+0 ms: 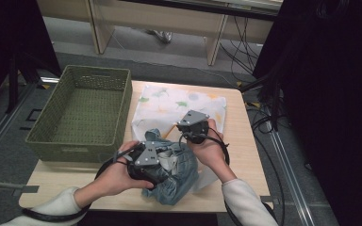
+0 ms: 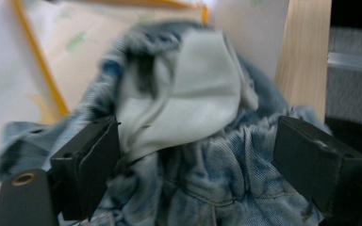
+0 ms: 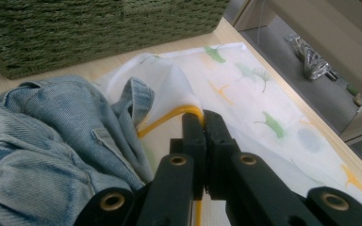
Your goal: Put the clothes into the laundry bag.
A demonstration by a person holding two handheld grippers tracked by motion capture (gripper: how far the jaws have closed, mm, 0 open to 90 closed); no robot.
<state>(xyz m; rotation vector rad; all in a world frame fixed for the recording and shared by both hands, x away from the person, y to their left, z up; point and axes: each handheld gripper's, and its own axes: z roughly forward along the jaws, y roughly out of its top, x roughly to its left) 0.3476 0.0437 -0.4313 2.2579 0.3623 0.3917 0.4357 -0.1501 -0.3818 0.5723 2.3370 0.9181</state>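
Observation:
A crumpled pale-blue denim garment (image 1: 181, 176) lies at the table's front middle, with its white pocket lining (image 2: 193, 94) turned out. My left gripper (image 1: 166, 156) is open, its jaws standing on either side of the denim (image 2: 217, 188) bunch. A white cloth with a leaf print (image 1: 169, 101) is spread behind the denim. My right gripper (image 3: 202, 120) is shut on a curved yellow strip (image 3: 162, 122), perhaps a hanger, that runs under a lifted fold of the white cloth (image 3: 264, 103). In the high view my right gripper (image 1: 183, 131) sits at the cloth's near edge, just beyond the denim.
A green woven basket (image 1: 66, 149) stands empty at the table's left, and its wall (image 3: 75, 28) shows close behind the denim (image 3: 42, 141). The wooden table (image 1: 245, 155) ends close on the right. Cables (image 1: 264, 122) lie on the floor beyond that edge.

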